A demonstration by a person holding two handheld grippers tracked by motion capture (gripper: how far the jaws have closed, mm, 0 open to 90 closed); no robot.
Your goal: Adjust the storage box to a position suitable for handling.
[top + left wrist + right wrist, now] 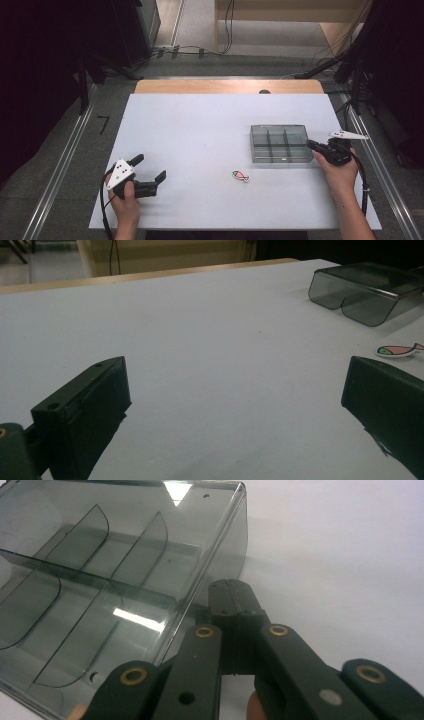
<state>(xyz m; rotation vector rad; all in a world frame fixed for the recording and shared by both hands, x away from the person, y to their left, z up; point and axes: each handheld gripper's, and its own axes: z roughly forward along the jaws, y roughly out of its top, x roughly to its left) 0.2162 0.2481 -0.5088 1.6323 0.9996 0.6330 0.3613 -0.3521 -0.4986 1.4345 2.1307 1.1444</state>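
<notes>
While the left gripper (150,172) rests on the table's (200,125) near-left part with jaws wide, it should advance onto the fish sticker (240,175) lying just before the compartment box (280,143), which the closed right gripper (312,145) steadies

Smoky divided box (280,144), upright, table's right

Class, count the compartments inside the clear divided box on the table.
6: the clear divided box has two rows of three, a far row and a near row, all empty.
</notes>
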